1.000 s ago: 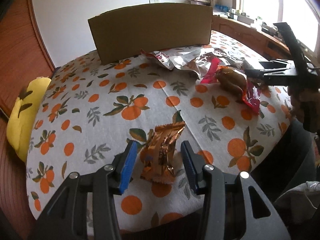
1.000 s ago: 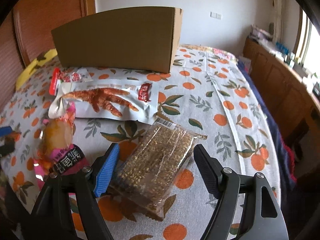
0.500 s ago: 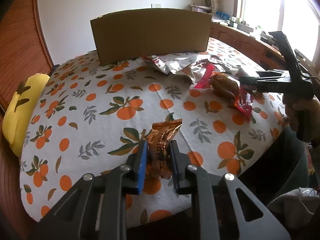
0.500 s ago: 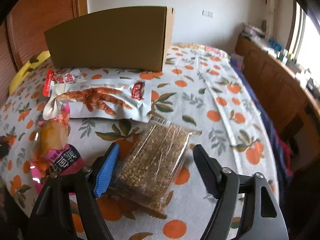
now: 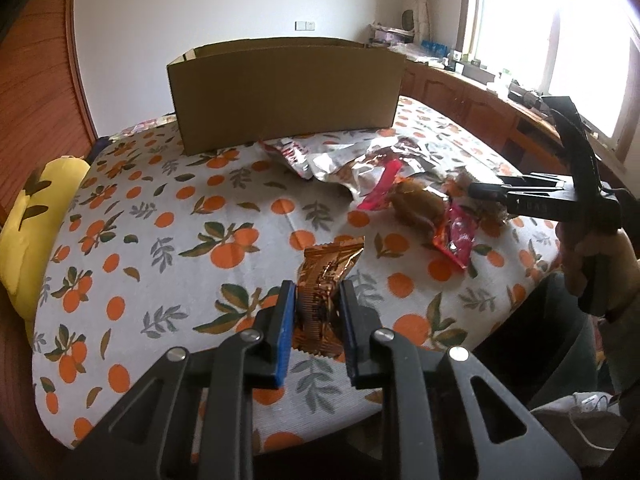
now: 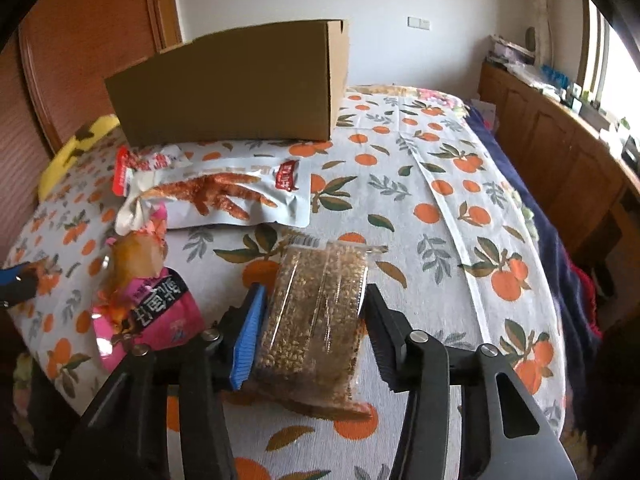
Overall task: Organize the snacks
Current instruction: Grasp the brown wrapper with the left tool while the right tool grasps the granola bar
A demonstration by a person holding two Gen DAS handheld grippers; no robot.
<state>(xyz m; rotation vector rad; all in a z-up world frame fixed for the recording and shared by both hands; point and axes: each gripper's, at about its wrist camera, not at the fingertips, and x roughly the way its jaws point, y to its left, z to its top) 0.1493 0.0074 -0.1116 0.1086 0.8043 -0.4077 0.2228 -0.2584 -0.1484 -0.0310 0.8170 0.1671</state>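
Note:
My left gripper [image 5: 317, 300] is shut on a copper foil snack packet [image 5: 326, 280] and holds it above the table. My right gripper [image 6: 313, 312] is shut on a clear pack of brown grain bars [image 6: 316, 312], lifted off the cloth; it also shows in the left wrist view [image 5: 540, 196]. An open cardboard box [image 5: 284, 88] stands at the back of the table and shows in the right wrist view [image 6: 236, 84]. A white chicken-feet pouch [image 6: 224, 196], a pink-wrapped drumstick snack [image 6: 140, 284] and a red-and-white pouch [image 6: 140, 164] lie in front of the box.
The table wears an orange-print cloth [image 5: 168, 224]. A yellow cushion [image 5: 28, 216] sits at its left edge. Wooden cabinets [image 6: 560, 140] run along the right under a window. A dark blue cloth [image 6: 532, 208] lies beside the table.
My left gripper closed on the copper packet and raised it. My right gripper closed on the grain-bar pack and lifted it off the cloth.

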